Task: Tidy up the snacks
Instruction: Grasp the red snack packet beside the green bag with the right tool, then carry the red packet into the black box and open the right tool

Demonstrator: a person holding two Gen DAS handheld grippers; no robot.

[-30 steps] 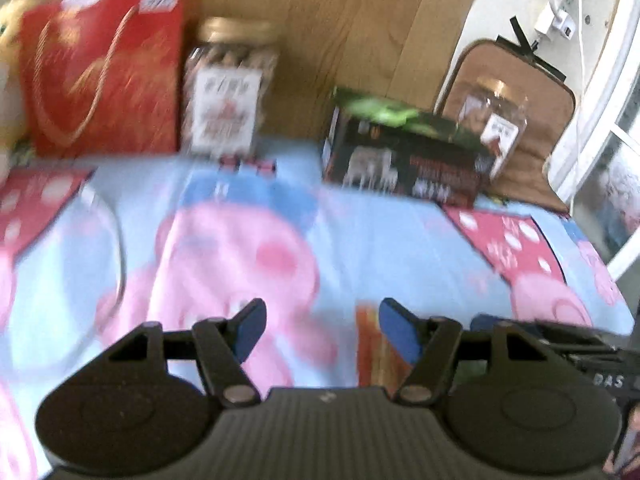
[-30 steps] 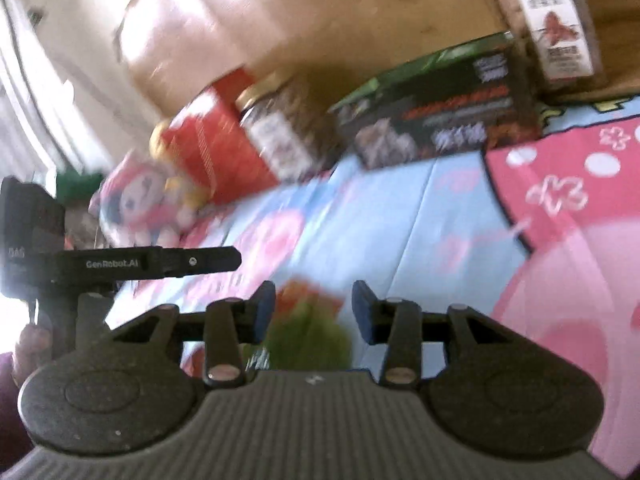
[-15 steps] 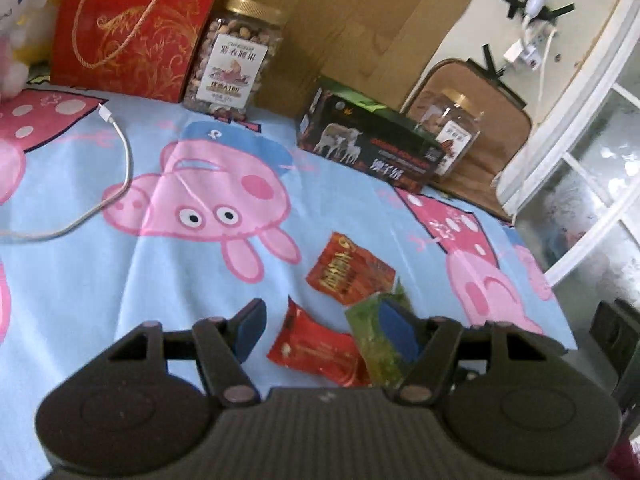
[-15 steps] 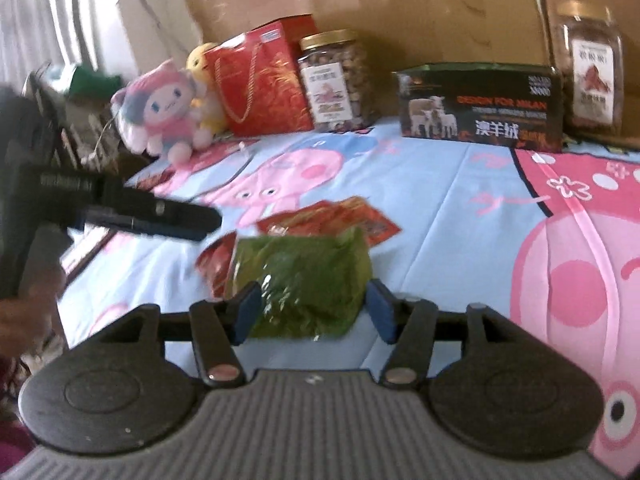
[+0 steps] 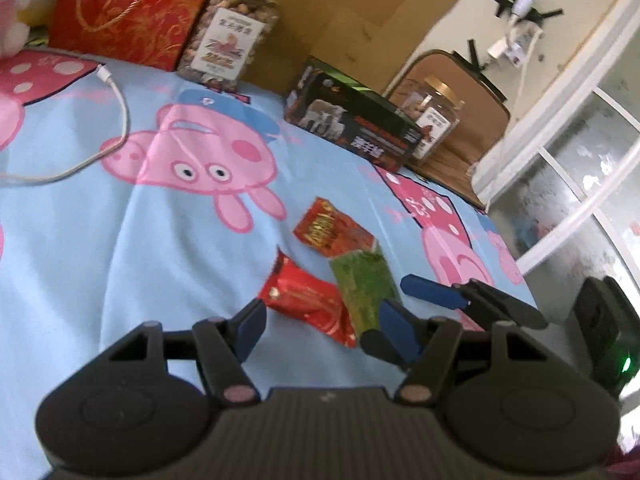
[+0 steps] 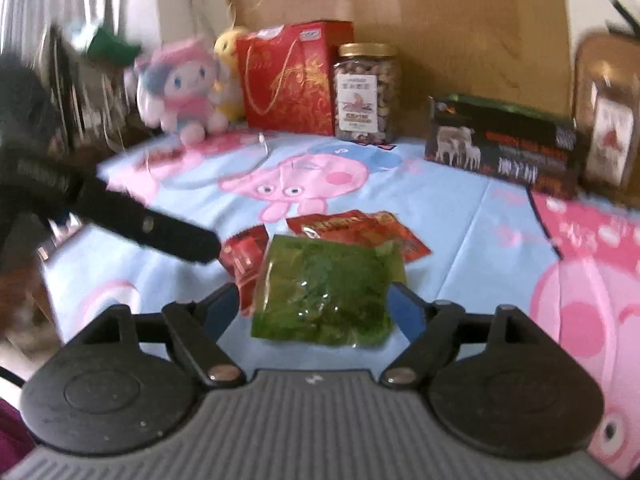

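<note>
Three snack packets lie together on the blue cartoon-print sheet (image 5: pixel 120 264). A green packet (image 6: pixel 326 290) lies between the open fingers of my right gripper (image 6: pixel 314 310); it also shows in the left wrist view (image 5: pixel 362 284). A red packet (image 5: pixel 308 302) lies just ahead of my open left gripper (image 5: pixel 324 322). A second red packet (image 5: pixel 332 230) lies beyond them, seen too in the right wrist view (image 6: pixel 360 226). The right gripper's fingers (image 5: pixel 432 292) reach in from the right in the left wrist view.
Along the wooden headboard stand a red gift bag (image 6: pixel 288 92), a nut jar (image 6: pixel 366 92), a dark box (image 6: pixel 500 146) and a second jar (image 6: pixel 608 128). Plush toys (image 6: pixel 180 88) sit at the left. A white cable (image 5: pixel 108 136) lies on the sheet.
Both grippers have moved closer to the packets. The right gripper now straddles the green packet, with its fingers spread wider. The left gripper has swung toward the near red packet.
</note>
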